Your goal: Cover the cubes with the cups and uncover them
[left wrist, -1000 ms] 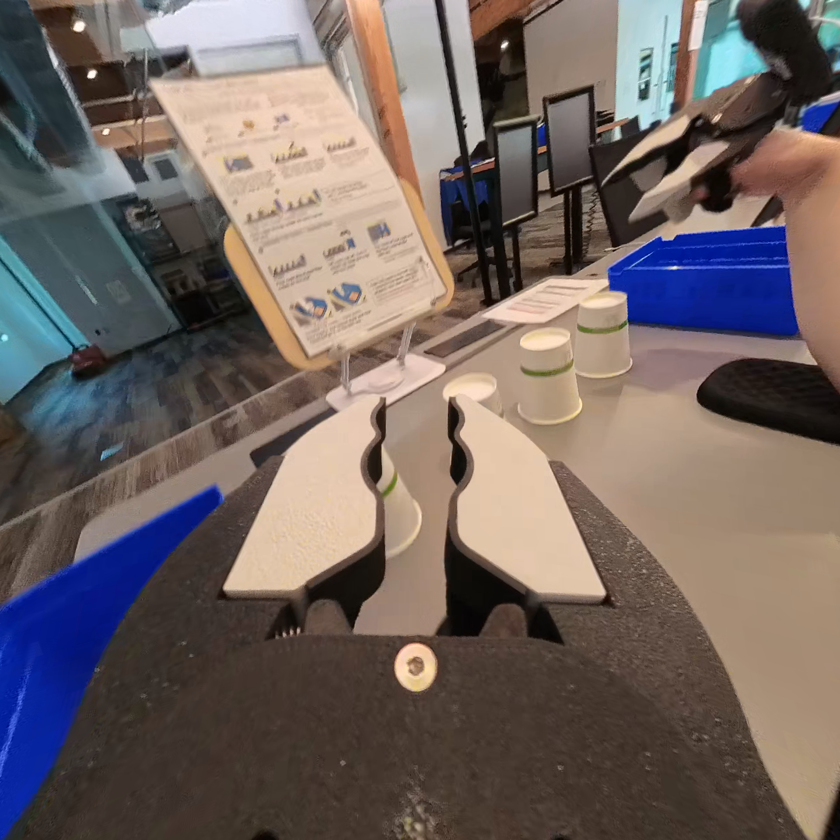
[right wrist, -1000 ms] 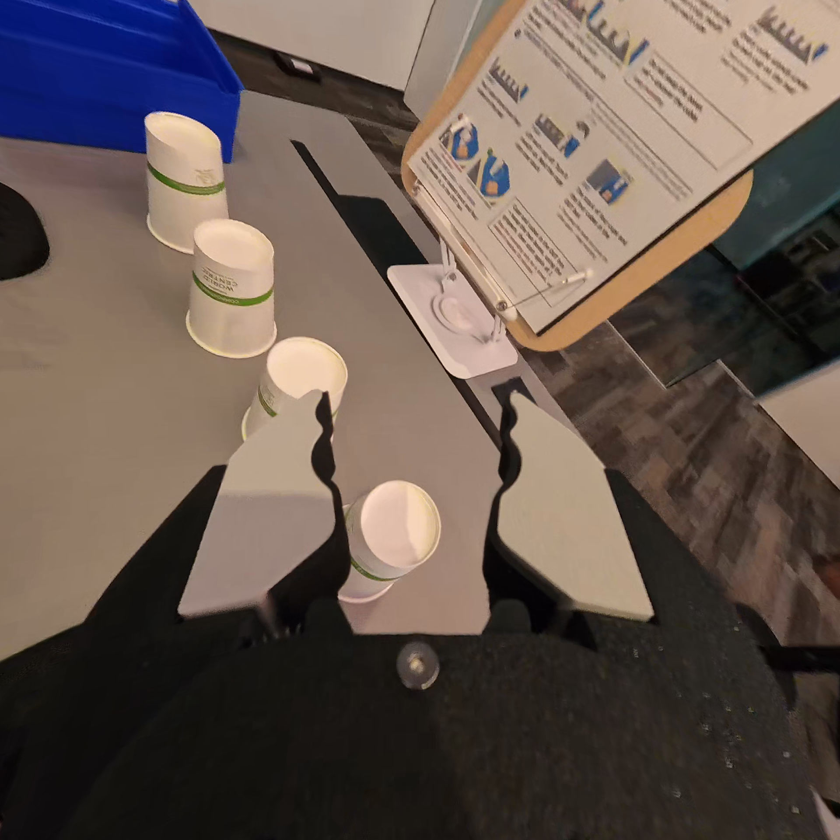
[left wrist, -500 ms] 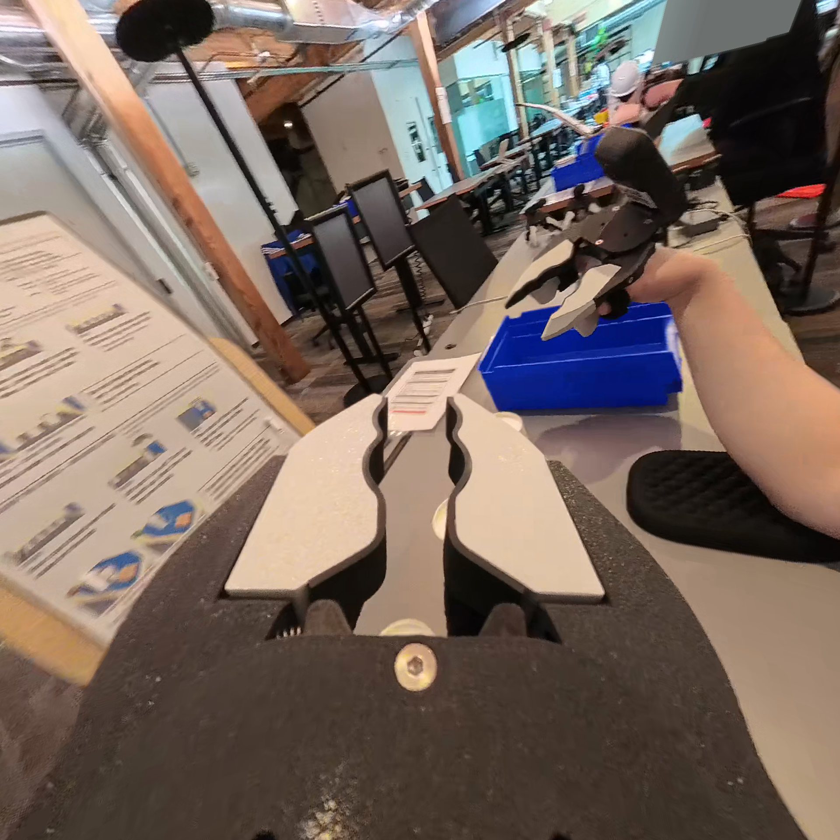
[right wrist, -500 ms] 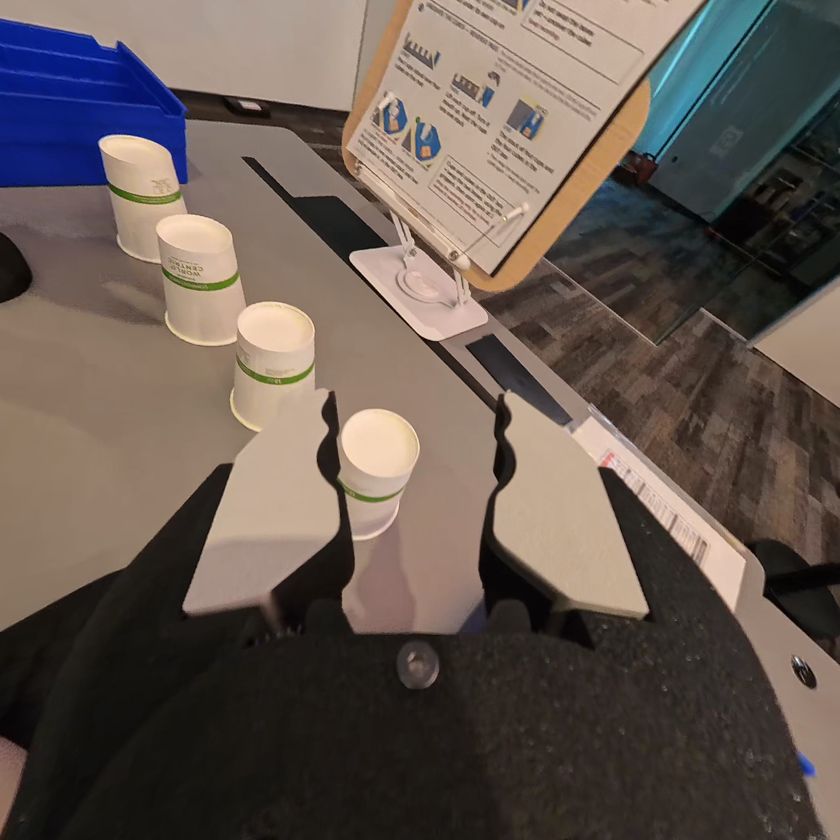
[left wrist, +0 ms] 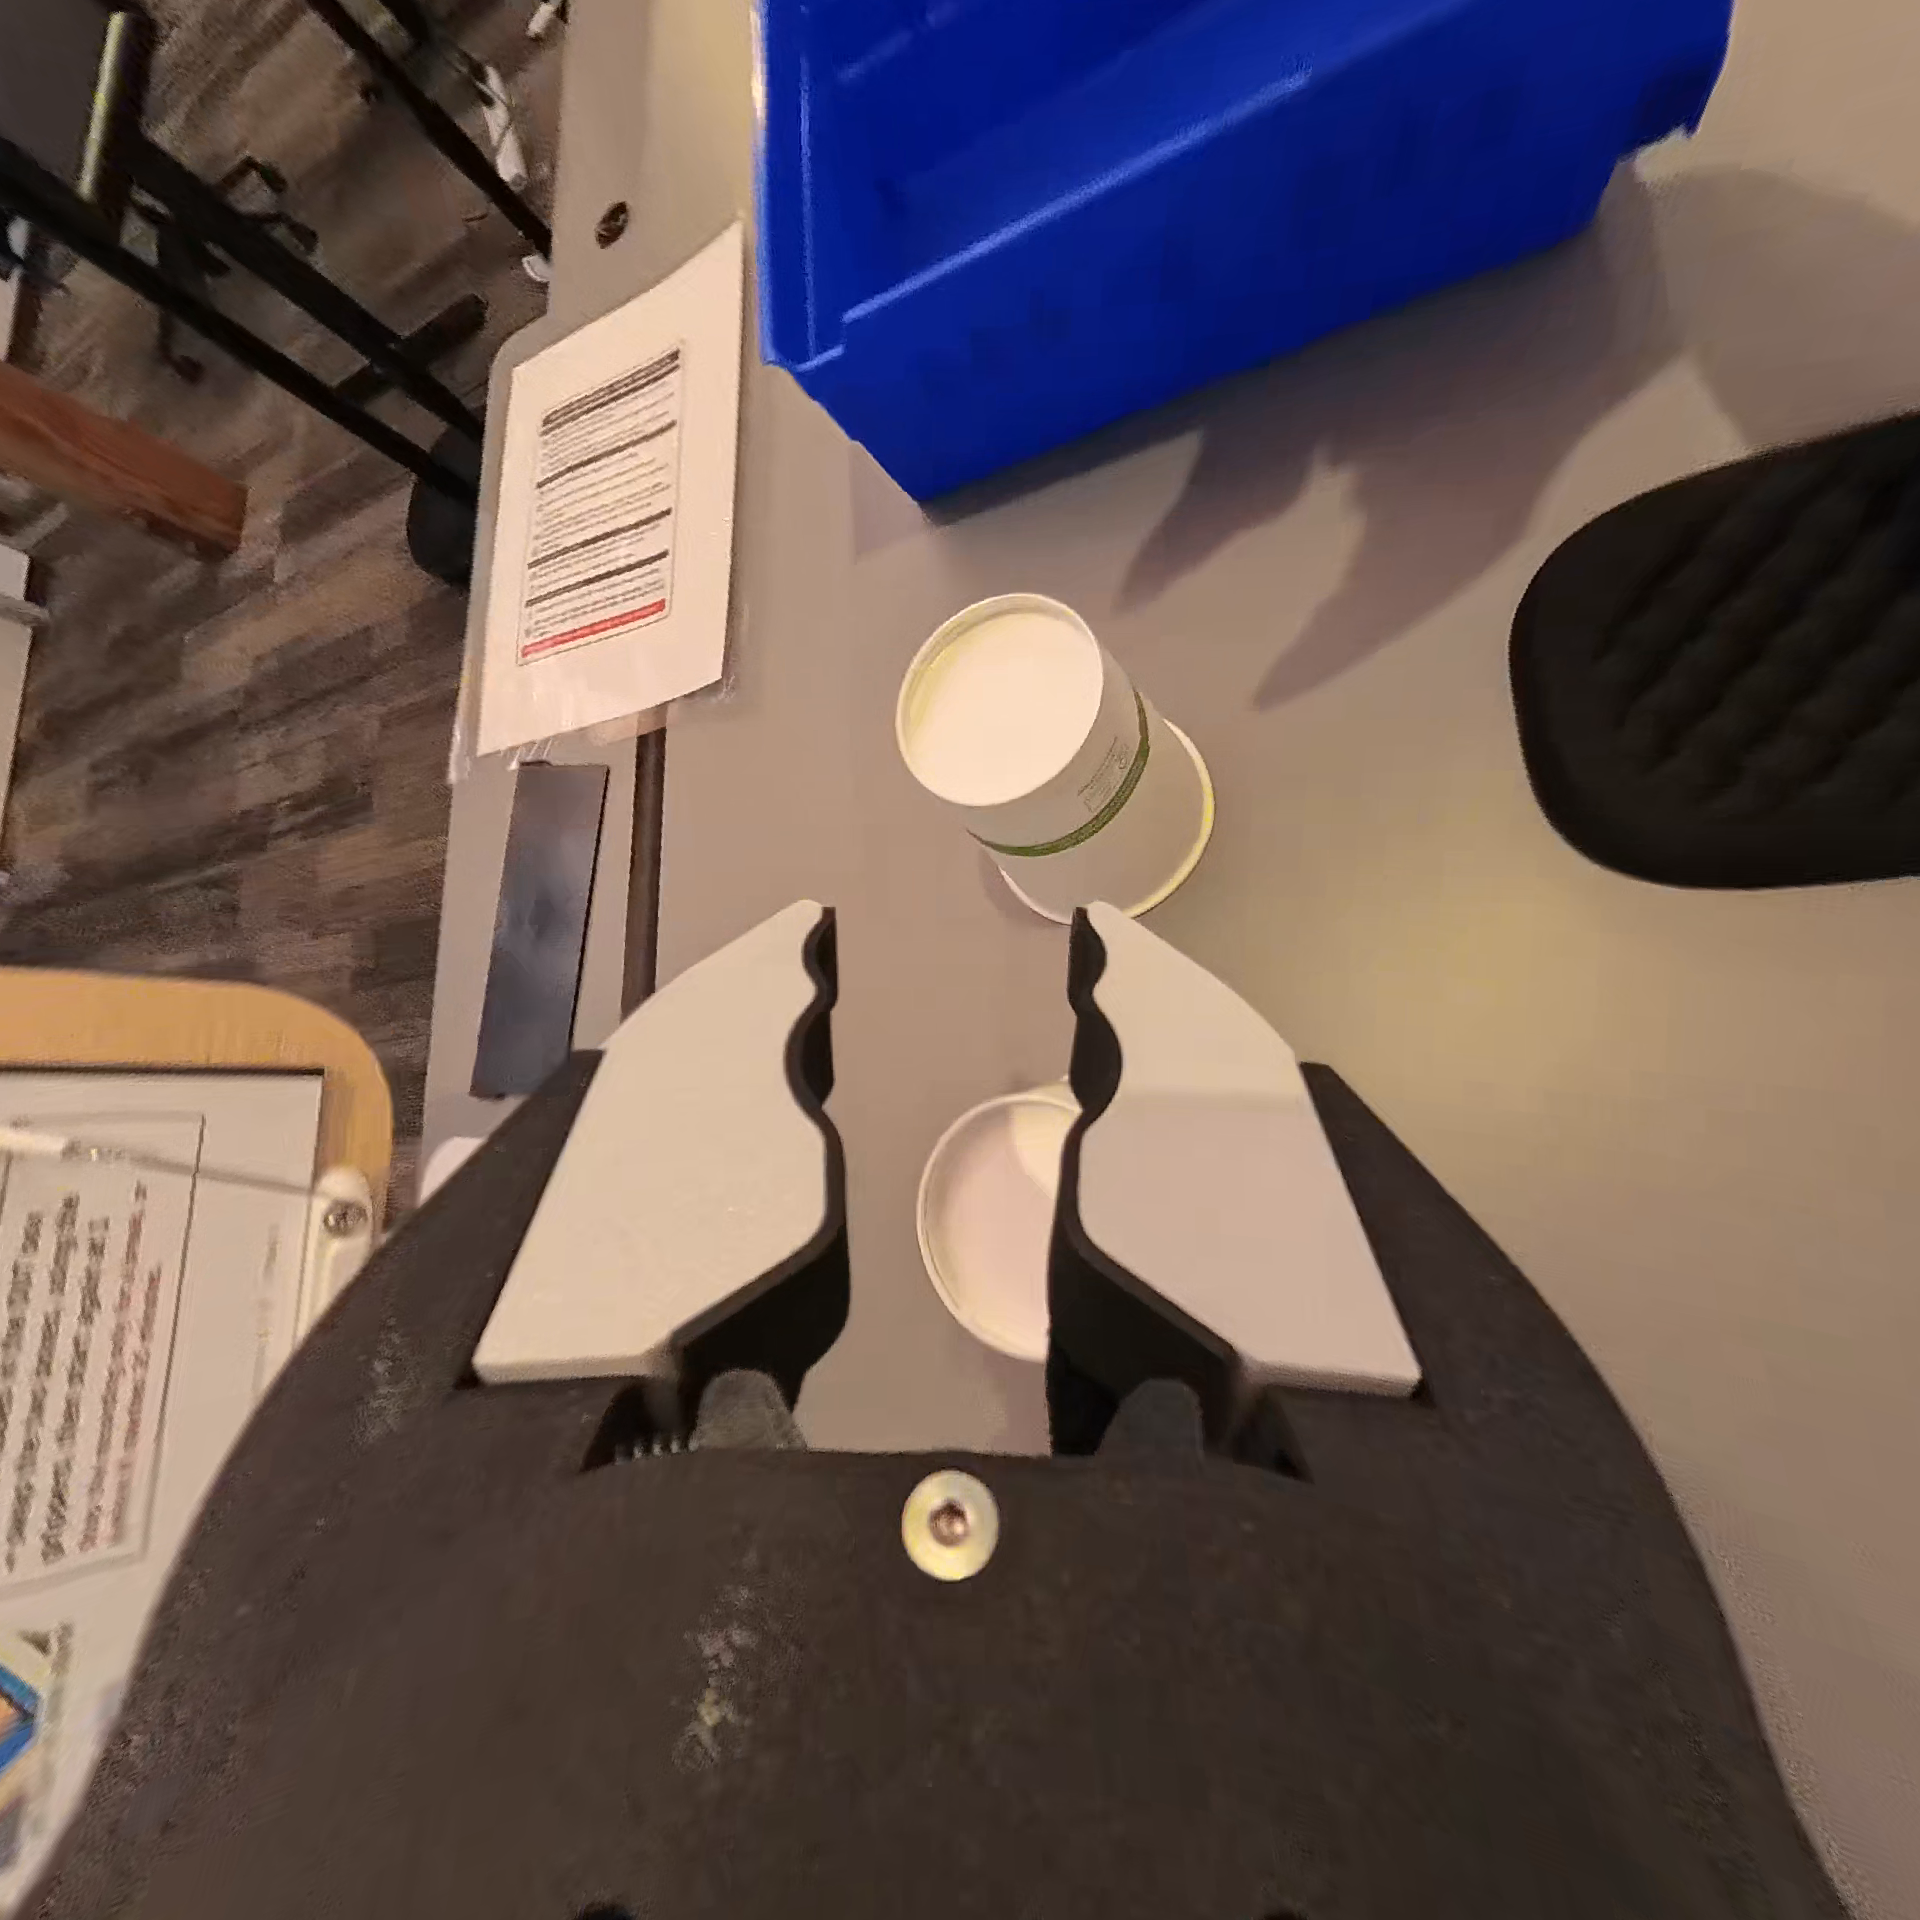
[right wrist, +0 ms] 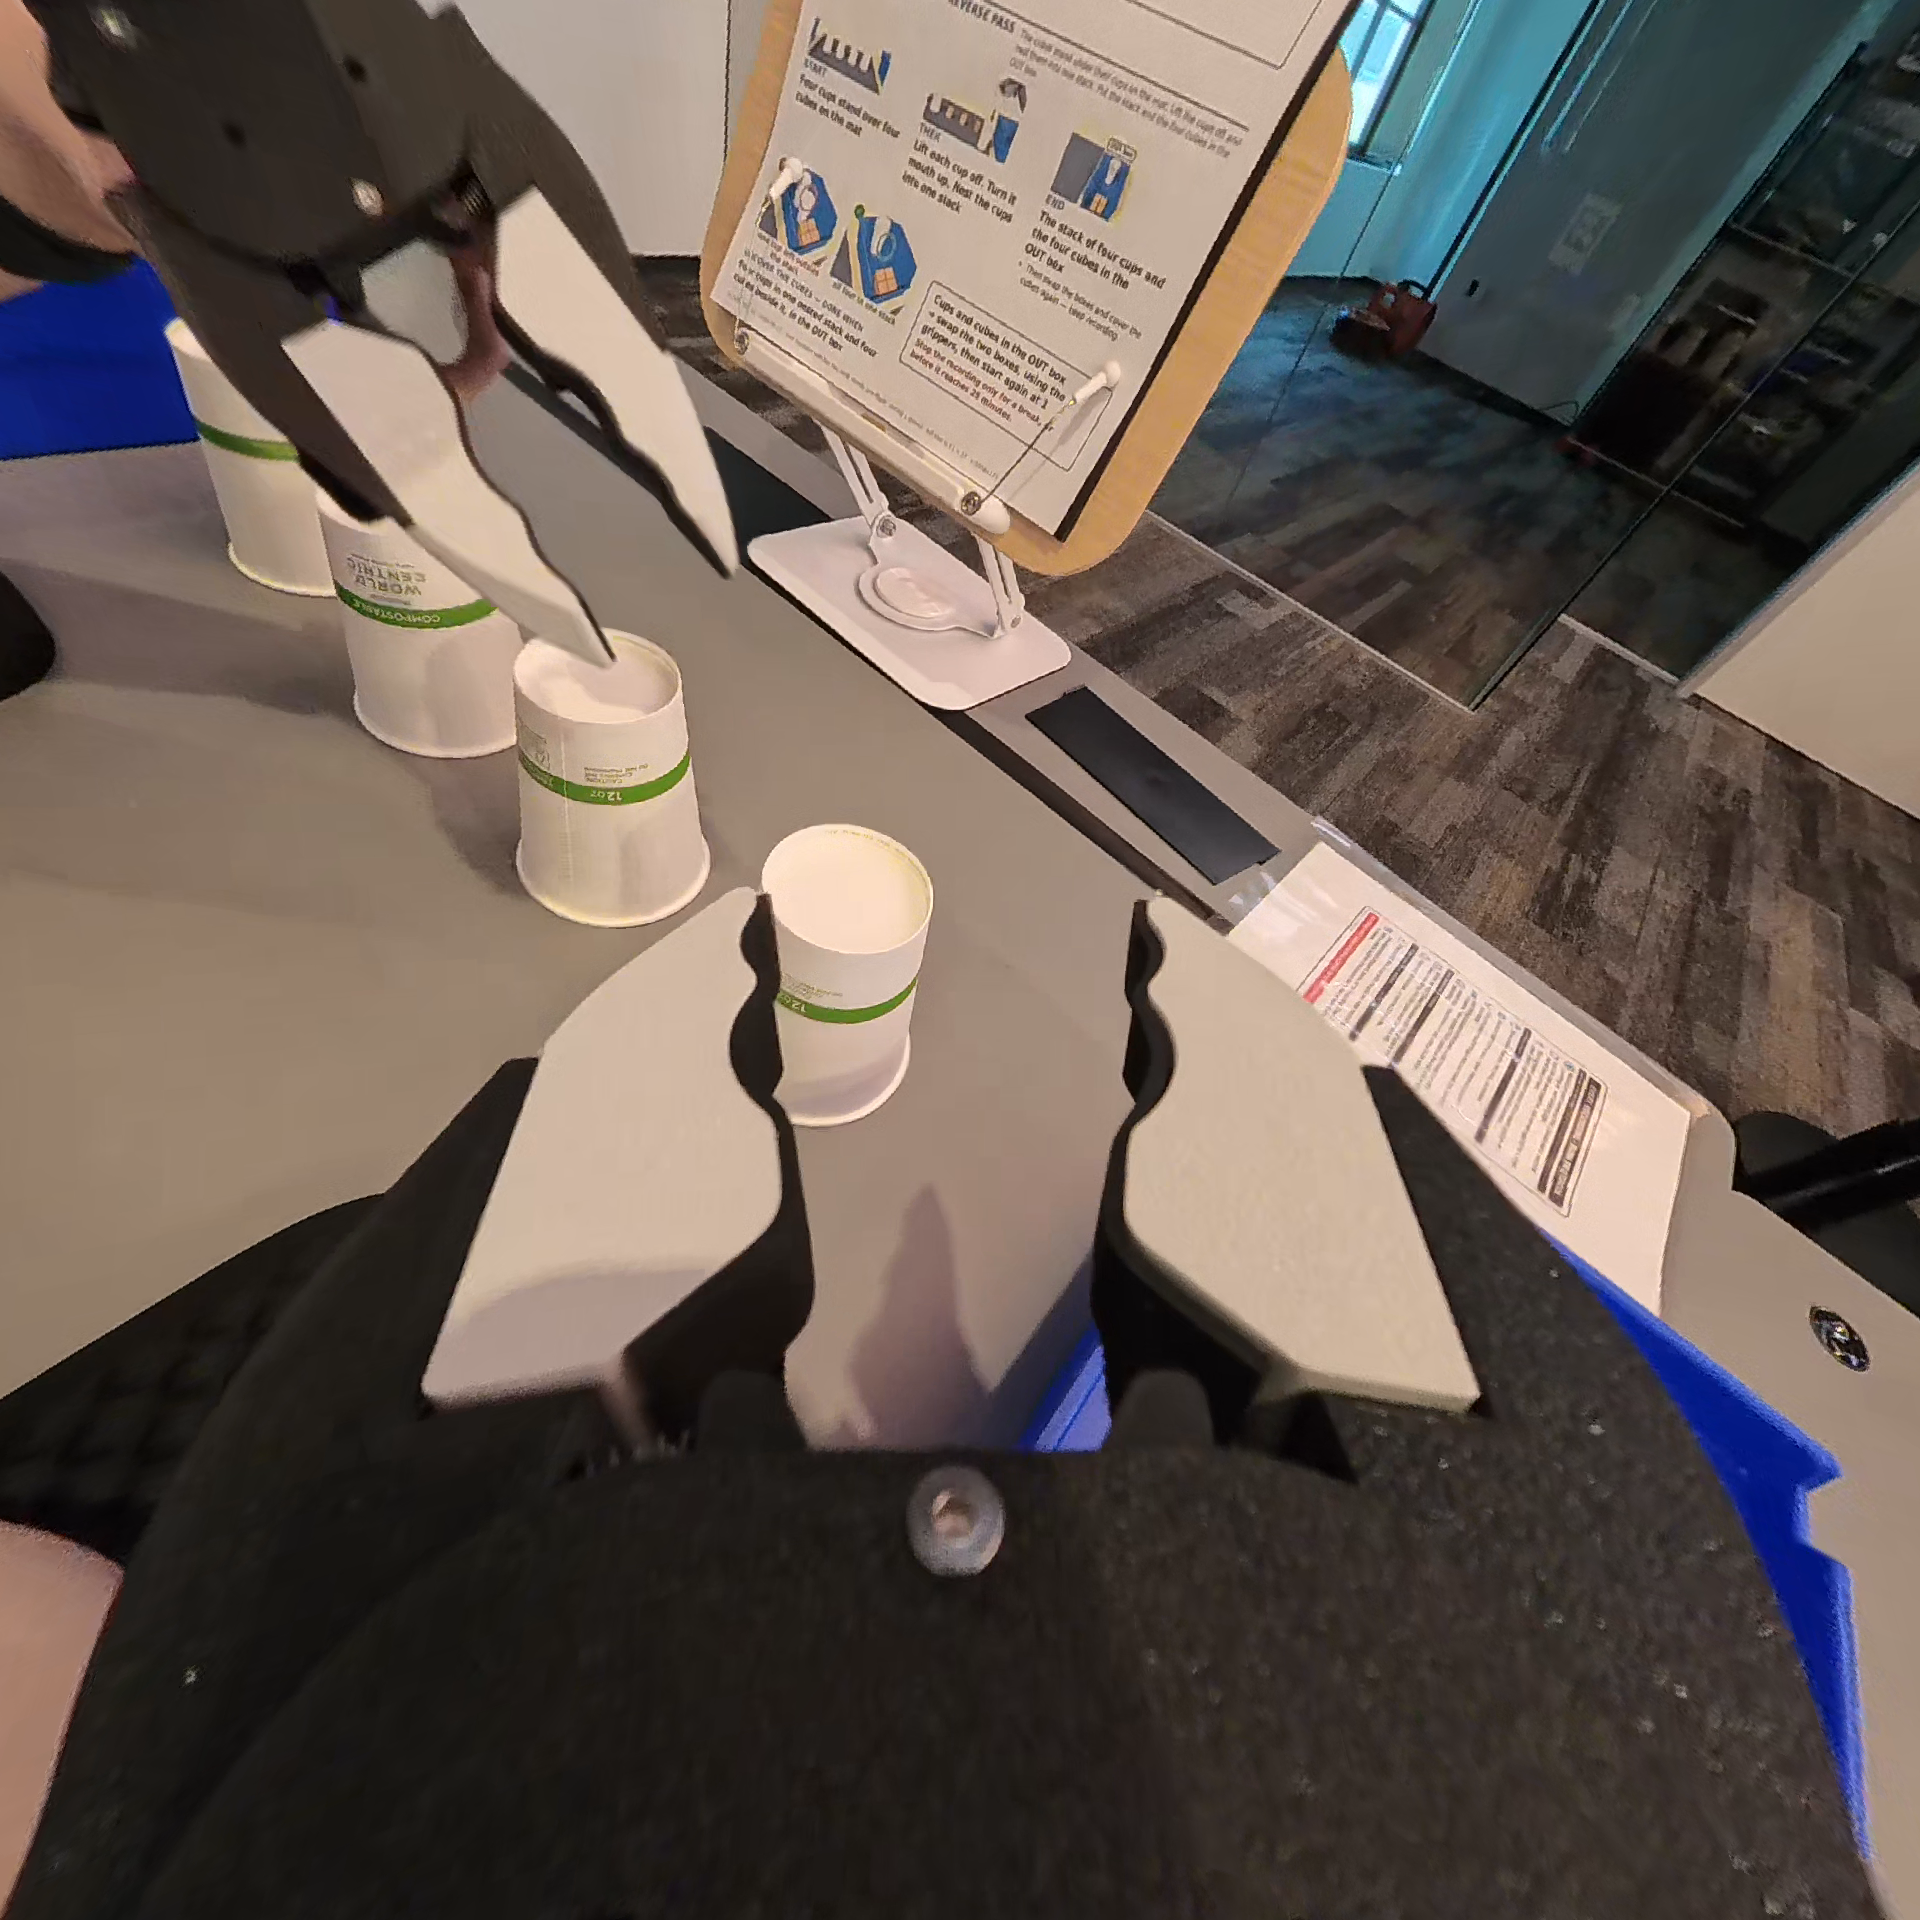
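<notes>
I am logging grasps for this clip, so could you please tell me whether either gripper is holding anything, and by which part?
Nothing is held. The left gripper hangs open above the upside-down cups; the right gripper is open and empty too.

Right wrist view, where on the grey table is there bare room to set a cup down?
Bare grey table lies left of the row of upside-down cups, toward the black pad. A narrower free patch sits between the nearest cup and the document stand's base. Around the row it is crowded, with the left gripper above it.
</notes>
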### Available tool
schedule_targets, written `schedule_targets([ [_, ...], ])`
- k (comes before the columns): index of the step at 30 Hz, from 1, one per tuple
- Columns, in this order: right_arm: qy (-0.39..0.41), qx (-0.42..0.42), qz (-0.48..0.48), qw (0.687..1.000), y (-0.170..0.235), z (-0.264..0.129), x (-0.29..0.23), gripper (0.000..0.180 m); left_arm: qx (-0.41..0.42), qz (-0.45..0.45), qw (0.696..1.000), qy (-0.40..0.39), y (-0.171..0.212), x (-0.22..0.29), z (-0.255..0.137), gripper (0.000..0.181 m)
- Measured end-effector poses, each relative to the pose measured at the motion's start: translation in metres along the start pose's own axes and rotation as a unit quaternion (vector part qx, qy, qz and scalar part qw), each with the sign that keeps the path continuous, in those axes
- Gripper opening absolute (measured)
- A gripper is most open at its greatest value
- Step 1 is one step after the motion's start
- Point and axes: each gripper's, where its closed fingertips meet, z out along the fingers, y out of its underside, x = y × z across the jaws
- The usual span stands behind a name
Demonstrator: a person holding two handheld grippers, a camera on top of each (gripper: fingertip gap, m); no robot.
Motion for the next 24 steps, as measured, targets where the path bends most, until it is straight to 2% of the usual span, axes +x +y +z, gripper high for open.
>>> schedule_targets([
  [3, -0.004, 0.000, 0.006, 1.000, 0.005, -0.003, 0.000, 0.064, -0.005, 0.023, 1.000, 0.001, -0.010, 0.001, 0.022, 0.054],
  [8, -0.009, 0.011, 0.014, 1.000, 0.006, -0.005, 0.000, 0.063, -0.032, -0.026, 0.997, 0.071, -0.014, 0.007, 0.057, 0.076],
  [16, -0.019, 0.018, 0.021, 0.999, 0.009, -0.005, -0.002, 0.063, -0.132, -0.027, 0.984, 0.117, 0.001, 0.014, 0.098, 0.091],
  [24, -0.032, 0.018, 0.024, 0.999, 0.011, -0.002, -0.003, 0.063, -0.159, -0.006, 0.979, 0.125, 0.005, 0.018, 0.115, 0.092],
])
